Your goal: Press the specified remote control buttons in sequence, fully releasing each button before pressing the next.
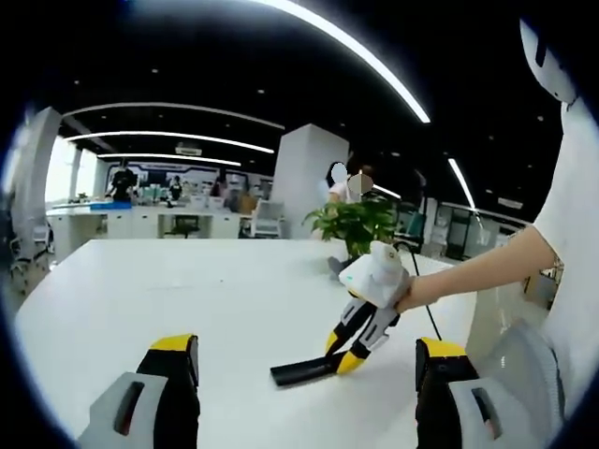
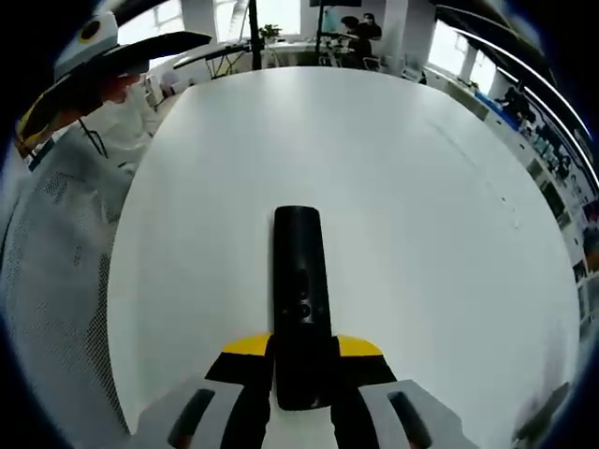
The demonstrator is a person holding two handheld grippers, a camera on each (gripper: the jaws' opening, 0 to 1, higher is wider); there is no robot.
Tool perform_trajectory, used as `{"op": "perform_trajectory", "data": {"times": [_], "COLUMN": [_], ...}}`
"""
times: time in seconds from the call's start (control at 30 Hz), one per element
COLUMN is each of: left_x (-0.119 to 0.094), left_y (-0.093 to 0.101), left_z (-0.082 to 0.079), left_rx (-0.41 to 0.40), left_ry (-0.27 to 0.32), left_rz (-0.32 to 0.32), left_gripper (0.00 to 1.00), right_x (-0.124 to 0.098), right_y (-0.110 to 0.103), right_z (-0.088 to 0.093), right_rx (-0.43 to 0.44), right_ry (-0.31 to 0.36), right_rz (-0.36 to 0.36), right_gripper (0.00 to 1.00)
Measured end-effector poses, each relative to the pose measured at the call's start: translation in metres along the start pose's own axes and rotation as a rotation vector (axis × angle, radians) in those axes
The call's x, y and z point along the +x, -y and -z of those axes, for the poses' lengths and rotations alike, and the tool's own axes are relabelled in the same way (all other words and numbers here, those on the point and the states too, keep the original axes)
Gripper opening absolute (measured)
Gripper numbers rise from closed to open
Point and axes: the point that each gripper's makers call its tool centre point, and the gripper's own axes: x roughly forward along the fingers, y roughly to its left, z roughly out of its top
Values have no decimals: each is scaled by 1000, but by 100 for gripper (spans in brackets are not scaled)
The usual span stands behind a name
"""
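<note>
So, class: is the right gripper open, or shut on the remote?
Shut on the remote: the right gripper has both jaws pressed against its near end, above the white table.

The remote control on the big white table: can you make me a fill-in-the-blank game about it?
1. The remote control is colored ____.
2. It lies on a table that is colored ____.
3. The right tool is closed on the remote's near ____.
4. In the left gripper view, the left tool has its jaws ____, with nothing between them.

Missing words: black; white; end; open
</note>
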Motion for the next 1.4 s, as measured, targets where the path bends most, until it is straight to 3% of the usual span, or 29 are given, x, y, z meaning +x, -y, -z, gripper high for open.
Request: {"op": "perform_trajectory", "data": {"times": [0.53, 1.0, 1.13, 1.2, 1.4], "left_x": [-2, -5, -5, -5, -2], "left_y": [-3, -7, -7, -8, -7], "left_z": [-2, -1, -1, -1, 1], "left_rx": [9, 0, -8, -7, -13], "left_ry": [-6, -7, -4, -5, -7], "left_rz": [-7, -26, -26, -27, -24], "left_gripper": [100, 100, 100, 100, 100], "right_x": [4, 5, 3, 0, -13], "right_y": [27, 38, 37, 41, 41], "right_z": [-3, -6, -3, -3, 0], "right_rx": [-36, -88, -77, -75, 43], "right_ry": [-37, -44, -34, -11, 87], "right_rz": [4, 1, 23, 69, 155], "right_gripper": [21, 21, 22, 23, 33]}}
